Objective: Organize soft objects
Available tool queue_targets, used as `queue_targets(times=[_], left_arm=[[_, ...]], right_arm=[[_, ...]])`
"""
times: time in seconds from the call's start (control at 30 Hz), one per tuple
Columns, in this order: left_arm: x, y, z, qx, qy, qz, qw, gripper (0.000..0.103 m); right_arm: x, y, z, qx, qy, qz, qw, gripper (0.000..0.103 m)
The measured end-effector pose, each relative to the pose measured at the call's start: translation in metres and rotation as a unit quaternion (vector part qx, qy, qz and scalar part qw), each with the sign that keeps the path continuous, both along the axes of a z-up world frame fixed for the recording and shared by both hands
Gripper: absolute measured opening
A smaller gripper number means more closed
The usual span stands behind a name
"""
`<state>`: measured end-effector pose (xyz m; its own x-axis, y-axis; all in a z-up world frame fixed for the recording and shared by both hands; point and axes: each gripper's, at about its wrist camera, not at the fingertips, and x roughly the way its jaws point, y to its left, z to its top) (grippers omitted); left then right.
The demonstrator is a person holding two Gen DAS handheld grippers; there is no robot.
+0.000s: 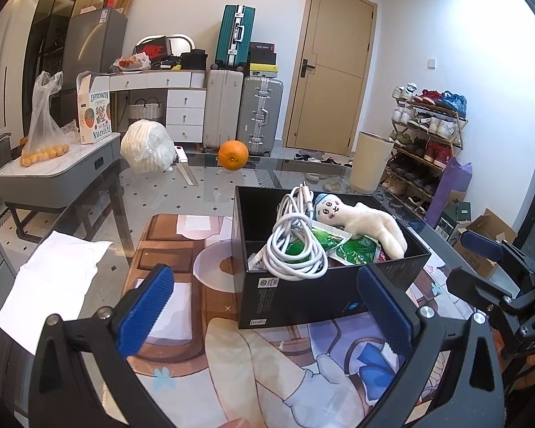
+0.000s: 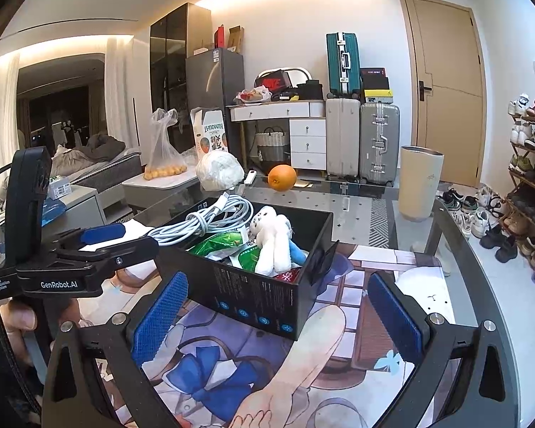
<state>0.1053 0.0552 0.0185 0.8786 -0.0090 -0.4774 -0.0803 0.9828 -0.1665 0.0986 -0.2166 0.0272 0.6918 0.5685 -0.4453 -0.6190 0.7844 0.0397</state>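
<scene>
A black box [image 1: 314,296] [image 2: 267,296] stands on a printed mat [image 1: 232,374] [image 2: 249,367] on the glass table. In it lie a white plush doll [image 1: 367,223] [image 2: 273,239], a coiled white cable [image 1: 296,246] [image 2: 210,219] and green packets [image 1: 356,249] [image 2: 221,242]. My left gripper [image 1: 267,314] is open and empty, just in front of the box. My right gripper [image 2: 278,321] is open and empty, also just short of the box. The right gripper also shows at the right edge of the left wrist view [image 1: 495,271], and the left gripper at the left of the right wrist view [image 2: 100,239].
An orange [image 1: 233,155] [image 2: 282,177], a white bagged bundle [image 1: 148,146] [image 2: 219,171] and a cream cylinder [image 1: 369,162] [image 2: 420,182] stand at the table's far side. A white cloth [image 1: 53,281] lies left. A side table [image 1: 53,174], suitcases and a shoe rack [image 1: 428,142] surround it.
</scene>
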Motion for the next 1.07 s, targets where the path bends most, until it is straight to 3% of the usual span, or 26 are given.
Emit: queue_targets(times=[0.4, 1.07], left_arm=[[-0.001, 0.0, 0.0, 0.003, -0.007, 0.001, 1.0, 0.103], [-0.005, -0.014, 0.003, 0.051, -0.017, 0.005, 0.9985, 0.103]], right_arm=[[0.0, 0.0, 0.0, 0.0, 0.0, -0.001, 1.0, 0.103], [-0.001, 0.001, -0.001, -0.002, -0.001, -0.001, 1.0, 0.103]])
